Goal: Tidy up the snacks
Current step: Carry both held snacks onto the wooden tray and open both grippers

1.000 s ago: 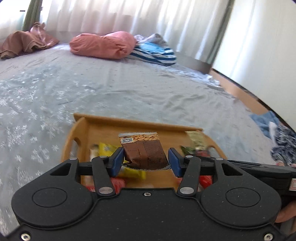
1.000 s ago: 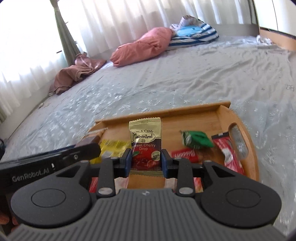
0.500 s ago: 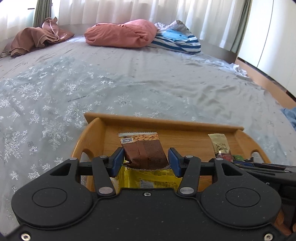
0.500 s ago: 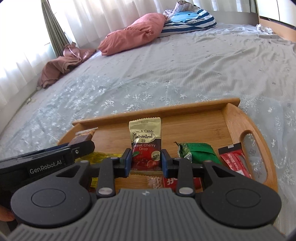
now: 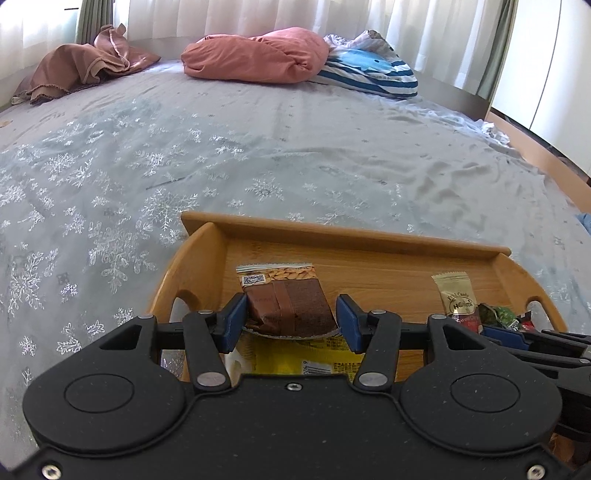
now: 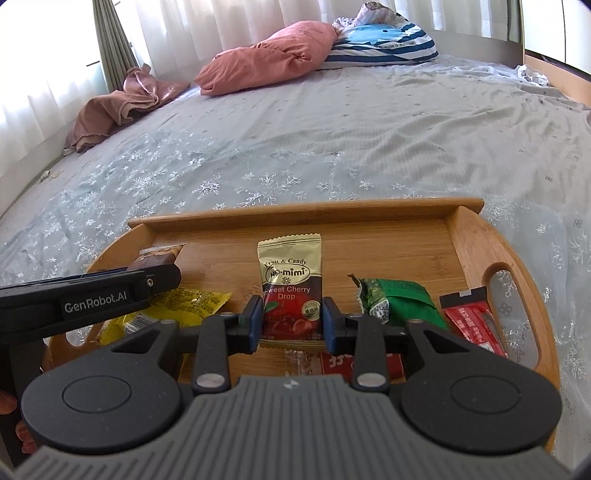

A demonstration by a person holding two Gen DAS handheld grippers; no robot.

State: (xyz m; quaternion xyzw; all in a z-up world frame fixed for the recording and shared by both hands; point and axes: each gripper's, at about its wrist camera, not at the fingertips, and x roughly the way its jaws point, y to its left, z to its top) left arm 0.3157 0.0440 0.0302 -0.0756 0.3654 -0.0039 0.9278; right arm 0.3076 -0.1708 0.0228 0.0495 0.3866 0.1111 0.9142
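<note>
While I am lowering both packets over the wooden tray (image 6: 476, 236) at lower centre, my right gripper (image 6: 291, 325) is starting to loosen around the cherry drop sachet (image 6: 290, 284), pads barely off it. My left gripper (image 5: 291, 319), half-closed, is gripping the brown almond bar (image 5: 288, 299), now above the yellow packet (image 5: 295, 354), so release looks close.

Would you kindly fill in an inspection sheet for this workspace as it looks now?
Surface: wooden tray on the snowflake bedspread.
Job's things: yellow packet, green packet and red packets lie in the tray.
Clutter: pink pillow, striped pillow, brown cloth.
Grippers: left tool clamps a brown bar; right tool, jaws opening, around a cherry drop sachet.
Cables: nothing seen.
Surroundings: curtains.
</note>
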